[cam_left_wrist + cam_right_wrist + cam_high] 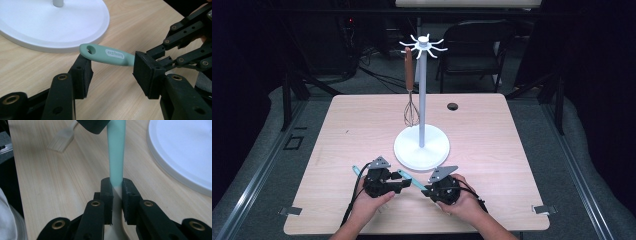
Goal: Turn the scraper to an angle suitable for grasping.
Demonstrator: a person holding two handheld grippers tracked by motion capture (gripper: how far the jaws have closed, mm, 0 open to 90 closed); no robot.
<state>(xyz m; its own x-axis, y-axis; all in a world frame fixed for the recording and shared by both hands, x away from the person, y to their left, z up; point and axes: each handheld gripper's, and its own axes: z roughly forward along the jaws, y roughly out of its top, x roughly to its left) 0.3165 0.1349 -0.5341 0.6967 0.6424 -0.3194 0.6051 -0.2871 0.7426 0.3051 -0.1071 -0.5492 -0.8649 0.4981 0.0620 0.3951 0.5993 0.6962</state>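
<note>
A utensil with a teal handle [412, 181] [107, 53] [116, 150] hangs level just above the table's front, in front of the white stand's base [422, 150]. My right gripper [426, 189] [117, 186] is shut on it where the teal meets a pale part. The handle's free end, with its hanging hole, reaches my left gripper [402, 182] [115, 65] and lies over the tip of one of its pads [83, 75]. That gripper stands open, jaws wide apart, the other pad [147, 73] off the handle. A hand holds each gripper.
The stand's pole [422, 95] rises to a ring of hooks [423, 45], where a brown-handled whisk [410, 100] hangs. A pale brush [61, 141] lies on the table beyond the left gripper. A black grommet [452, 106] sits at the far edge, a chair [477, 45] behind.
</note>
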